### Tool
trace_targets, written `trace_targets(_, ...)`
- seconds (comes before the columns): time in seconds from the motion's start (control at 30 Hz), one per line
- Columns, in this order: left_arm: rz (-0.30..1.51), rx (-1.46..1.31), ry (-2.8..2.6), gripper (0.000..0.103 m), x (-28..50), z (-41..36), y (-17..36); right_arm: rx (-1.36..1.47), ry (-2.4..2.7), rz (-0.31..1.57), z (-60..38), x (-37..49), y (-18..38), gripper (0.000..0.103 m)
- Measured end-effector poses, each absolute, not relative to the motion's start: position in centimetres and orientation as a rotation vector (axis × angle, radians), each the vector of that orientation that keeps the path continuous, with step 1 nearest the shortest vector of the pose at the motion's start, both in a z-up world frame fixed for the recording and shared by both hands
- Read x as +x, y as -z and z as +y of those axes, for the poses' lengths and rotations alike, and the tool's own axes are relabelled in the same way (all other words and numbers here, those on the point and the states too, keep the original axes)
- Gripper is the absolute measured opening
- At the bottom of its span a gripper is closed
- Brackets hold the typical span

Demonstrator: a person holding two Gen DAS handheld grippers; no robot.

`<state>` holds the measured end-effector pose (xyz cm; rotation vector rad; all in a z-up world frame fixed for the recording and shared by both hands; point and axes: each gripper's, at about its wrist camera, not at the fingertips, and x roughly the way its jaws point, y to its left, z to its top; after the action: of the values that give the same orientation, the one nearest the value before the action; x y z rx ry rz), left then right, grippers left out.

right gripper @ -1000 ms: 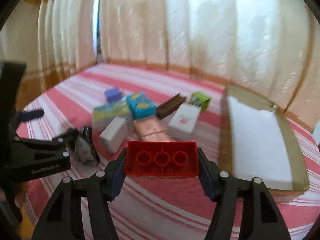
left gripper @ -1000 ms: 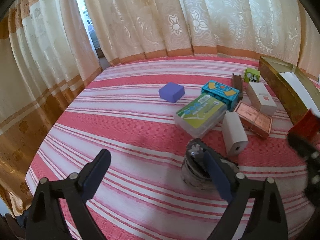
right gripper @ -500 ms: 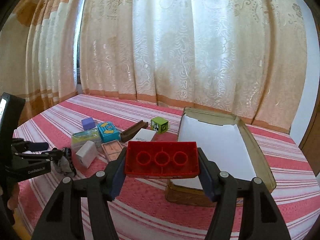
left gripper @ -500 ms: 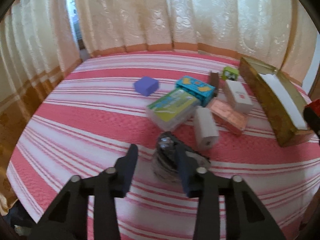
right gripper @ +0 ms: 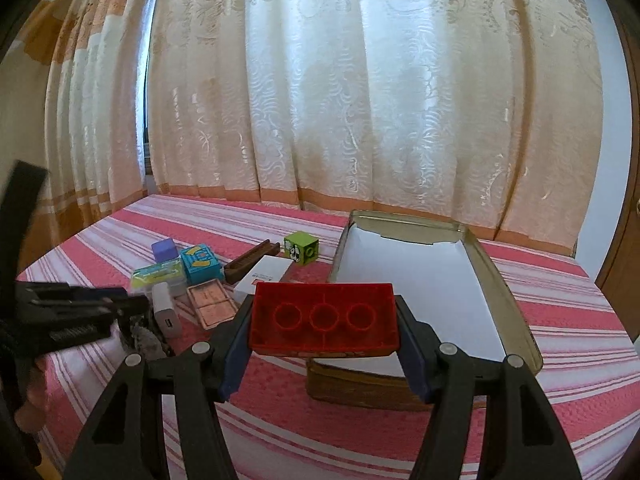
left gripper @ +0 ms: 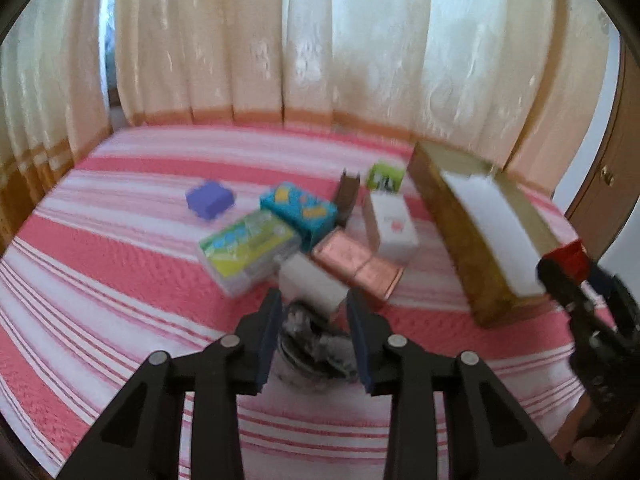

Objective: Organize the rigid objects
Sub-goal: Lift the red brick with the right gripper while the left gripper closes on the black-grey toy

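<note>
1. The right gripper (right gripper: pixel 324 344) clamps a red plastic studded brick (right gripper: pixel 325 323); the open gold tin box (right gripper: pixel 516 300) lies just ahead: carrying step.
2. The left gripper (left gripper: pixel 314 332) has closed on a grey crumpled bundle (left gripper: pixel 316 344).
3. Next, I judge: lower the brick over the box, then release.

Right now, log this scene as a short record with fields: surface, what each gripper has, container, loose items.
surface: red-and-white striped cloth
left gripper: jaws have just been closing, now shut on a dark crinkled foil-like bundle
right gripper: shut on a red plastic building brick, hollow side to camera
container: open gold tin box with white lining, nothing in it
loose items: purple block, teal carton, green cube, white box, copper-coloured flat pack
</note>
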<state>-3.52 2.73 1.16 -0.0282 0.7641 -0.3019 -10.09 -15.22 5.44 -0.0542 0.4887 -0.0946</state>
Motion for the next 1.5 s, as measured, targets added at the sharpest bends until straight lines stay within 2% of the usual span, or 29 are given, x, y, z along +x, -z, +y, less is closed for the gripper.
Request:
trace_targets(0.1, 0.709, -0.038, 0.320, 0.061, -3.8, 2.3, -2.2, -0.049, 0.097, 0.478, -15.6, -10.1, -5.5, 0.066)
trace_targets(0.17, 0.711, -0.010, 0.300, 0.061, -3.4, 1.4, -2.1, -0.042, 0.098, 0.480, -15.8, -9.8, -5.5, 0.066)
trace_targets(0.23, 0.766, 0.003, 0.280, 0.049, -2.6, 0.7, -1.2, -0.029, 0.097, 0.485, -16.1, -9.8, -5.3, 0.066)
trace_targets(0.3, 0.833, 0.006, 0.266, 0.041, -2.3, 0.2, 0.0, -0.027, 0.094, 0.491, -16.2, -9.8, -5.2, 0.066)
trace_targets(0.4, 0.848, 0.037, 0.218, 0.041, -3.2, -0.1, 1.1, -0.038, 0.099, 0.491, -16.3, -10.1, -5.1, 0.066)
trace_targets(0.47, 0.828, 0.067, 0.179, 0.047, -3.8, -0.4, 1.3, -0.034, 0.099, 0.494, -16.5, -10.0, -5.0, 0.066)
trace_targets(0.53, 0.814, 0.105, 0.157, 0.067, -3.9, -1.0, 1.7, -0.024, 0.094, 0.500, -16.6, -9.8, -4.9, 0.066)
trace_targets(0.6, 0.805, 0.153, 0.134, 0.074, -3.9, -1.7, 2.2, -0.018, 0.089, 0.505, -16.7, -9.8, -4.7, 0.066)
trace_targets(0.77, 0.821, 0.219, 0.096, 0.074, -3.5, -1.6, 3.1, 0.002, 0.096, 0.524, -16.9, -9.8, -4.6, 0.066)
trace_targets(0.8, 0.825, 0.211, 0.105, 0.071, -3.5, -1.2, 3.0, 0.006, 0.096, 0.529, -17.0, -9.8, -4.6, 0.066)
trace_targets(0.87, 0.817, 0.177, 0.140, 0.054, -3.7, 0.0, 2.5, 0.012, 0.099, 0.538, -17.1, -9.9, -4.5, 0.066)
trace_targets(0.93, 0.804, 0.160, 0.180, 0.023, -3.9, 1.2, 2.3, 0.011, 0.100, 0.539, -17.0, -10.2, -4.6, 0.066)
trace_targets(0.97, 0.798, 0.142, 0.217, 0.018, -4.0, 2.2, 2.2, 0.007, 0.099, 0.534, -16.9, -10.4, -4.7, 0.066)
trace_targets(1.0, 0.797, 0.121, 0.258, 0.014, -4.1, 3.0, 2.1, 0.003, 0.098, 0.532, -16.8, -10.6, -4.8, 0.066)
trace_targets(1.17, 0.778, 0.122, 0.351, 0.016, -5.5, 5.2, 2.1, -0.004, 0.089, 0.519, -16.0, -11.0, -5.3, 0.066)
trace_targets(1.2, 0.774, 0.128, 0.350, 0.022, -5.7, 5.3, 2.1, -0.004, 0.087, 0.518, -15.8, -11.0, -5.4, 0.066)
trace_targets(1.27, 0.770, 0.122, 0.366, 0.039, -5.9, 5.5, 1.9, -0.010, 0.084, 0.515, -15.4, -11.1, -5.5, 0.066)
trace_targets(1.33, 0.755, 0.107, 0.380, 0.077, -6.3, 5.8, 1.5, -0.018, 0.081, 0.514, -15.0, -11.3, -5.6, 0.066)
trace_targets(1.4, 0.716, 0.102, 0.356, 0.091, -6.8, 5.9, 1.0, -0.029, 0.083, 0.510, -14.7, -11.4, -5.7, 0.066)
trace_targets(1.43, 0.704, 0.110, 0.338, 0.094, -6.9, 5.9, 0.8, -0.032, 0.083, 0.509, -14.6, -11.5, -5.8, 0.066)
trace_targets(1.5, 0.691, 0.115, 0.314, 0.094, -7.2, 6.1, 0.2, -0.030, 0.083, 0.511, -14.5, -11.4, -5.8, 0.066)
